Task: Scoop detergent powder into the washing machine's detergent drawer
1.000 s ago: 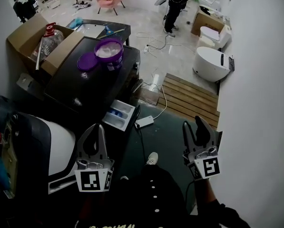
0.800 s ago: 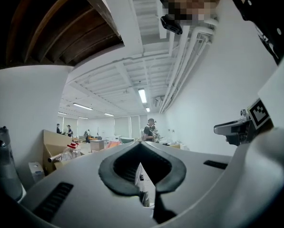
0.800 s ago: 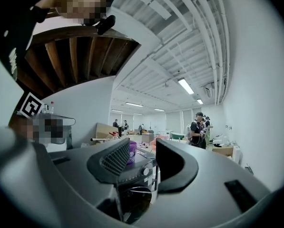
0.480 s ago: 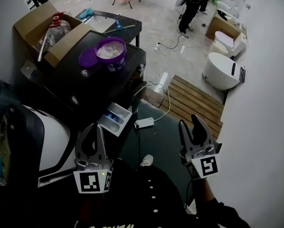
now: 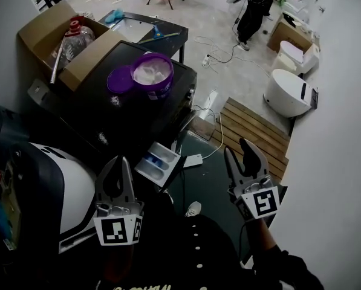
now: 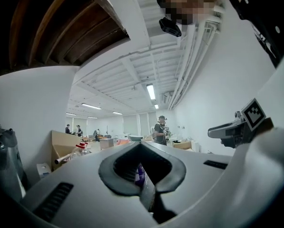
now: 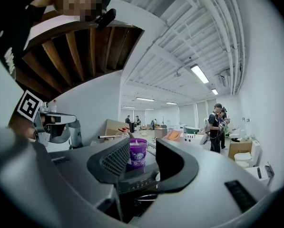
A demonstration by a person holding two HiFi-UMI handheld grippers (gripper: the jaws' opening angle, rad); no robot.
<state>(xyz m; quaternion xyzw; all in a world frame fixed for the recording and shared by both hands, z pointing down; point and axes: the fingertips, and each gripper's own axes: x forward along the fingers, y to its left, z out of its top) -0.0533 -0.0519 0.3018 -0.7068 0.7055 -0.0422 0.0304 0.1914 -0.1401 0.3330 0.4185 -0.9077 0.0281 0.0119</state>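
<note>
- Tub (image 5: pixel 153 76): purple, open, white powder inside; on top of machine (image 5: pixel 101 110), with lid (image 5: pixel 118 79) lying flat just beside it, to the left in head view.
- Drawer (image 5: pixel 159 162): white with blue insert, pulled out of machine front, nearer the person than tub; long axis apparently along the pull-out line.
- Left claw (image 5: pixel 121 162): tips pressed together, nothing between them; drawer just ahead and slightly right of it.
- Right claw (image 5: pixel 237 150): spread wide, empty; tub (image 7: pixel 137 153) framed in the gap in right gripper view, yet well apart, far ahead on machine.
- Key relation: tub ahead of both claws, up and left of right claw and up and right of left claw in head view. Left claw nearer to drawer. Right claw, being open and aimed at tub, judged the likelier one to reach for the powder.
- Scoop: none discernible in any view; possibly inside tub, not confirmable.
- Writing: pale print on tub label, too small to read; black-and-white square marker on each claw's cube; no brand legible anywhere.
</note>
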